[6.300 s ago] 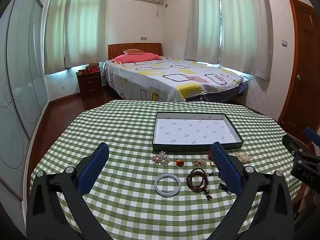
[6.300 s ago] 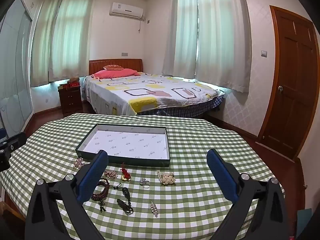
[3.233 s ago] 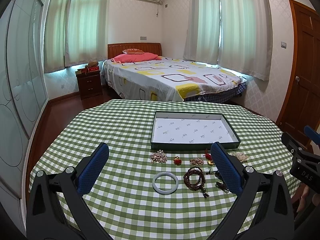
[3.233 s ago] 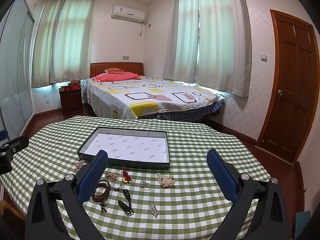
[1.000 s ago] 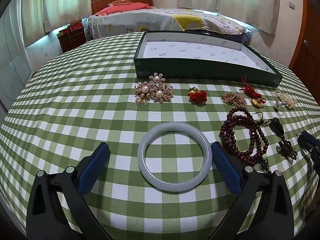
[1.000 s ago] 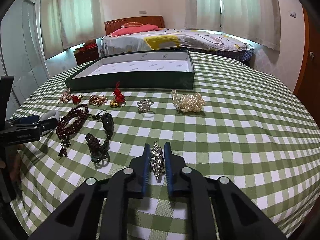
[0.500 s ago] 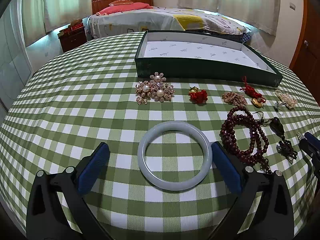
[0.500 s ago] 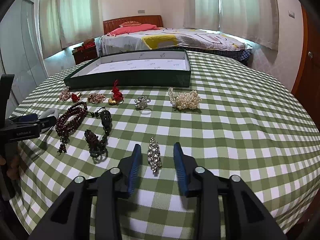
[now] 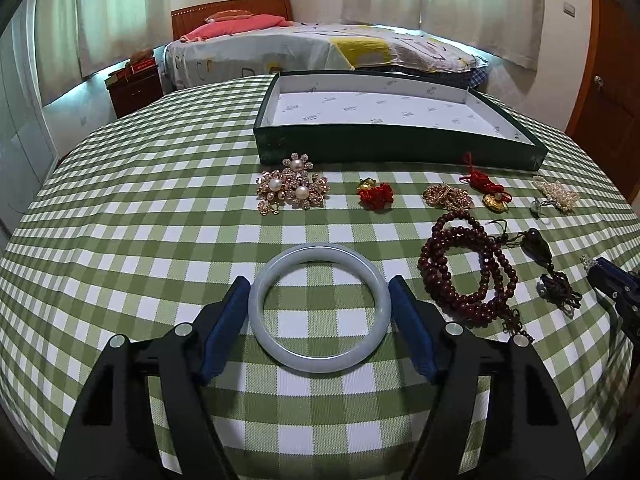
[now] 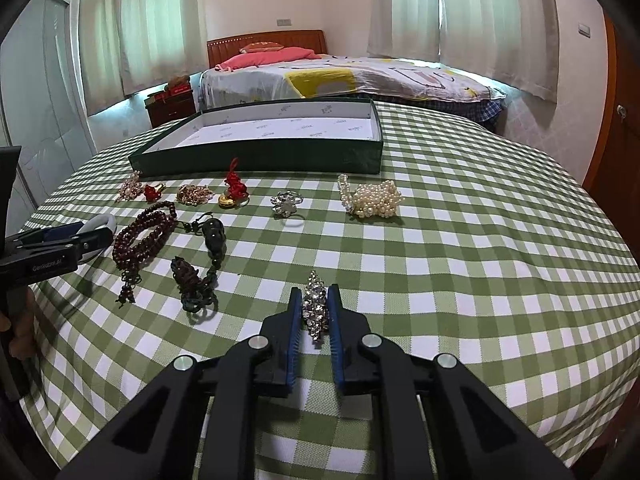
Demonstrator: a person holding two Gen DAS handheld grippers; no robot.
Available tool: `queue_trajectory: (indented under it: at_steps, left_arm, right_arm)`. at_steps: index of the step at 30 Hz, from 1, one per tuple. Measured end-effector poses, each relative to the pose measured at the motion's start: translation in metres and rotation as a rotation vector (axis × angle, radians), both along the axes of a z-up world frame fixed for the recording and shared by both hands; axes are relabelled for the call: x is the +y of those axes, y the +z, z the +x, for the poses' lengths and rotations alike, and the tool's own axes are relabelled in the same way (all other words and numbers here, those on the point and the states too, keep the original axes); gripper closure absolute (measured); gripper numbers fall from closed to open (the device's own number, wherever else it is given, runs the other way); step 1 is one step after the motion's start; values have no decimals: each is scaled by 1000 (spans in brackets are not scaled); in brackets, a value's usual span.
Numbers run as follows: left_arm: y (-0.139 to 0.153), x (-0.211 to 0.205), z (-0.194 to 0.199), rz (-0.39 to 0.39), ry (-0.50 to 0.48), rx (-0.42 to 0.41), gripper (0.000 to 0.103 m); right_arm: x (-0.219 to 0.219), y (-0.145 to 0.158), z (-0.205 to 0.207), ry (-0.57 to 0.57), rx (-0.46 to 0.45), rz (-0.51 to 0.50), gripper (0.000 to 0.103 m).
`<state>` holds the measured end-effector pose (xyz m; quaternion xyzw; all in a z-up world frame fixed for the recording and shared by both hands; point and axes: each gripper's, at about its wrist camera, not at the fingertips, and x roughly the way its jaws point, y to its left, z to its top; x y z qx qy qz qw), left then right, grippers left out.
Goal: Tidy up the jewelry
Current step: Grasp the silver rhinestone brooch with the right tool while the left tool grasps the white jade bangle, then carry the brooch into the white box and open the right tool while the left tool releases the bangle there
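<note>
glossy smooth bangle (image 9: 319,307), woven checked tablecloth (image 9: 140,216), sparkly rhinestone brooch (image 10: 315,307)

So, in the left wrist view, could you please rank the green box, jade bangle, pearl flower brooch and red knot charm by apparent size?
1. green box
2. jade bangle, enlarged by nearness
3. pearl flower brooch
4. red knot charm
</note>
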<state>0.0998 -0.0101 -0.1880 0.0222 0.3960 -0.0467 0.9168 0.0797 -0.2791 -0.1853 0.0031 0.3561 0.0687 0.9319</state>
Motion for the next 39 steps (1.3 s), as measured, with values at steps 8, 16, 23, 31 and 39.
queue_trajectory:
  at_steps: [8, 16, 23, 31, 39]
  left_arm:
    - [8, 2, -3, -3, 18, -21, 34]
    - [34, 2, -1, -9, 13, -76, 34]
    - [66, -6, 25, -31, 1, -139, 34]
    - [85, -20, 82, -35, -20, -192, 34]
    - [65, -26, 154, -46, -9, -124, 34]
  right_arm:
    - [-4, 4, 3, -15, -12, 13, 89]
    - [0, 24, 16, -13, -51, 35, 89]
    - [-1, 56, 50, -20, -119, 63, 89]
    - [4, 85, 107, -14, -177, 45, 89]
    - [2, 65, 171, -23, -103, 49, 89]
